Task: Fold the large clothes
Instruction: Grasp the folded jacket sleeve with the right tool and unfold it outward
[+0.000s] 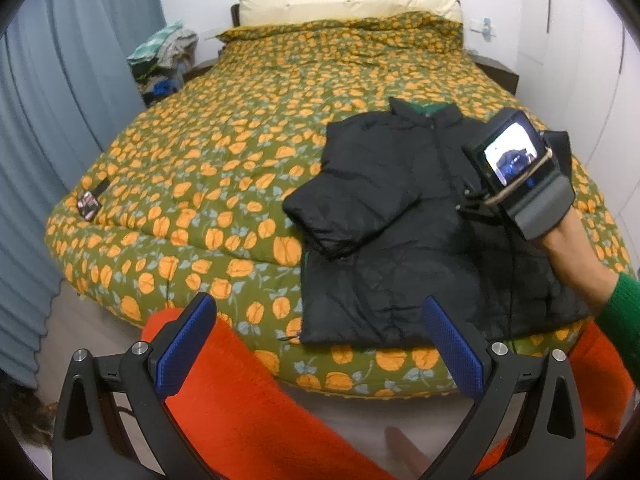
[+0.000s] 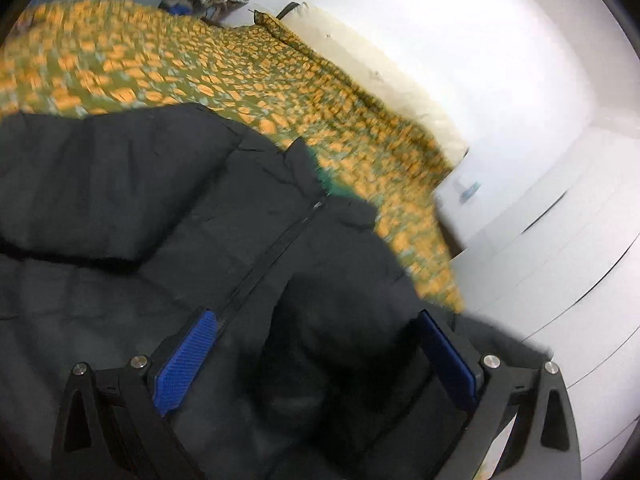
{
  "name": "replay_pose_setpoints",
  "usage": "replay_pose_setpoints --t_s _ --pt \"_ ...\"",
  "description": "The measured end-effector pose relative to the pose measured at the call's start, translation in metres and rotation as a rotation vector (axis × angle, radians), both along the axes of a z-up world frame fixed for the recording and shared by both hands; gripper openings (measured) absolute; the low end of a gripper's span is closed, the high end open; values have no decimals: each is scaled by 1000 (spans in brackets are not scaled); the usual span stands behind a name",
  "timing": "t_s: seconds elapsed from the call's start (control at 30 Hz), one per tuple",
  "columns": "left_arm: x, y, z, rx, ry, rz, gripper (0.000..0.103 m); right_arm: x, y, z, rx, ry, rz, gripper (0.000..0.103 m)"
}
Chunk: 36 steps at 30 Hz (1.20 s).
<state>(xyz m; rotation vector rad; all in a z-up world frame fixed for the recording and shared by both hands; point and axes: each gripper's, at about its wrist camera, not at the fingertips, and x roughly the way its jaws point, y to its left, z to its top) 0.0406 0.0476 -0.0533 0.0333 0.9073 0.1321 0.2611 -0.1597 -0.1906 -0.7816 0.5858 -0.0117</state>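
Left wrist view is showing a black puffer jacket lying front-up on the bed, on its orange-flowered green quilt, near the foot edge and well away from the cream pillow at the head. One sleeve is lying folded across the jacket's chest. The left gripper is hovering off the foot of the bed, just short of the jacket's hem, its blue-padded jaws spread wide and gripping nothing. The right gripper is hanging over the far side of the jacket, held by a hand in a green sleeve. Right wrist view, somewhat blurred, is showing that gripper with its jaws spread wide, a bunched bulge of the jacket lying between them beside the zip; whether the pads are touching the cloth cannot be told
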Motion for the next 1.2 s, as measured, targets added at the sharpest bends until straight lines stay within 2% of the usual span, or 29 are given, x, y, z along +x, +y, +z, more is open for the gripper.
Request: replay_pose_setpoints --t_s 0.13,0.2,0.27,0.3,0.37,0.47,0.57,0.67,0.8,0.9,1.03,1.1,1.2 --pt "9 0 -12 -12 37 5 103 9 17 -8 -55 -21 -46 102" --pt "14 -2 -15 -22 56 -5 103 21 24 -27 -143 -58 -119 102" --pt "16 -3 -16 -21 63 -8 103 33 19 -40 -173 -66 -169 97" --pt "16 -3 -16 -15 62 -5 103 36 11 -38 -146 -74 -188 69" --pt "16 0 -17 -4 58 9 103 34 -8 -26 -65 -70 -232 29" --pt "21 5 -25 -16 85 22 103 16 -35 -3 84 -76 -258 10" --pt "28 3 -31 -16 108 15 103 -14 -63 27 235 -91 -262 8" --pt "30 -1 -27 -12 90 3 103 -44 -98 56 370 -103 -285 7" --pt "33 -4 -22 -12 69 -6 103 -85 -178 97 541 -120 -377 7" --pt "38 -6 -24 -8 74 -12 103 -110 -255 118 596 -161 -514 7" --pt "43 -9 -27 -20 84 -22 103 -127 -342 115 563 -174 -687 7" --pt "45 -11 -26 -38 84 -32 103 -132 -389 99 566 -148 -764 8" --pt "45 -15 -22 -50 72 -44 103 -133 -447 69 628 -77 -856 10"
